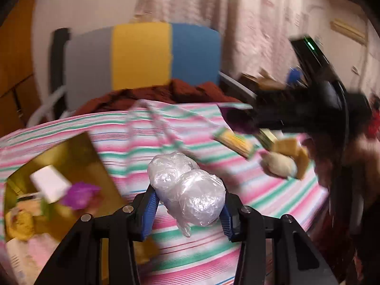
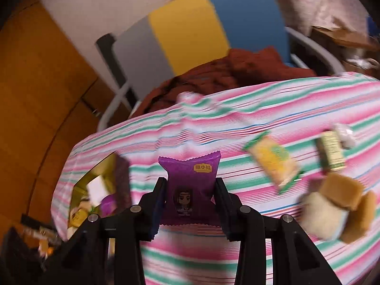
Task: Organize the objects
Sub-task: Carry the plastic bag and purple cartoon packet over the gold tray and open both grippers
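Bench (image 2: 308, 99) draped in pink, green and white striped cloth; behind it a chair (image 2: 190, 28) with grey, yellow and blue back panels and a rust-brown blanket (image 2: 237, 71) heaped on the seat.

Left claw (image 1: 187, 204): closed on a clear-plastic-wrapped bundle (image 1: 187, 190), two white lumps, long axis running forward and left from the fingers.

Right claw (image 2: 190, 201): closed on a purple snack packet (image 2: 190, 185), upright, crimped top edge pointing away; yellow label with Chinese characters and a cartoon figure printed below.

Gold box (image 1: 59, 166) at bench's left, holding assorted items.

Loose on the cloth, right side: green-and-yellow packet (image 2: 273, 161), green-labelled packet (image 2: 331, 152) with unreadable print, brown and cream pieces (image 2: 337, 206).
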`<state>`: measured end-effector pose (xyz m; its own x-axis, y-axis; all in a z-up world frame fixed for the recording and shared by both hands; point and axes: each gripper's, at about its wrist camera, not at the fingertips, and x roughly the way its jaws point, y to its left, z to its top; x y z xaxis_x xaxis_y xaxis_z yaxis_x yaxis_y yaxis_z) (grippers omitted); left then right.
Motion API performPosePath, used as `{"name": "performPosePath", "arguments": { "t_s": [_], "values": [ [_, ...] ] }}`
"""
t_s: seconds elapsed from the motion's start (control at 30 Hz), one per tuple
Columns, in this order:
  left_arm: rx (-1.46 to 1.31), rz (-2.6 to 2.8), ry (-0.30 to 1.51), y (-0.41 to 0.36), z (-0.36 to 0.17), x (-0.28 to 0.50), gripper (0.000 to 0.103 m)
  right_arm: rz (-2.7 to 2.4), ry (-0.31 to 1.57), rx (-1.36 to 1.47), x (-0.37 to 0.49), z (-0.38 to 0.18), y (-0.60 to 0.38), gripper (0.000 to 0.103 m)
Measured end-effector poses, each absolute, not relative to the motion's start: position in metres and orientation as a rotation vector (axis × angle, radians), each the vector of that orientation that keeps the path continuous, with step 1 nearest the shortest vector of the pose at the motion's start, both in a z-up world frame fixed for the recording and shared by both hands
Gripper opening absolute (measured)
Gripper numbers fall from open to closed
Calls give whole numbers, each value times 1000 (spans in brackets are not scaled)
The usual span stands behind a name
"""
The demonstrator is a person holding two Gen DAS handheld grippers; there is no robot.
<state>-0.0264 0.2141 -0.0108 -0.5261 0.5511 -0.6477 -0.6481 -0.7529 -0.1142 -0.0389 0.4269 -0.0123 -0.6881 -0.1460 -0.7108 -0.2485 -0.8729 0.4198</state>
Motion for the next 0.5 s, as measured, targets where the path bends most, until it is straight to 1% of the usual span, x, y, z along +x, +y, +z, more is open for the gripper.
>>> {"name": "performPosePath", "arguments": {
  "t_s": [0.17,0.37,0.4,0.43,0.5],
  "values": [
    [-927,2433,93,154,-1,-62,46,2813,724,-1291,-53,-12,374,40],
    [-1031,2607,-11,85,-9,-107,46,2910,653,-1382,-80,-5,316,40],
    [-1043,2617,-14,79,-10,-111,48,2935,649,-1397,-91,-2,304,40],
    [-1057,2633,-18,71,-11,-119,50,2957,653,-1401,-98,0,297,43],
    [-1102,2668,-32,58,-13,-129,58,3003,656,-1395,-117,8,279,47]
  ]
}}
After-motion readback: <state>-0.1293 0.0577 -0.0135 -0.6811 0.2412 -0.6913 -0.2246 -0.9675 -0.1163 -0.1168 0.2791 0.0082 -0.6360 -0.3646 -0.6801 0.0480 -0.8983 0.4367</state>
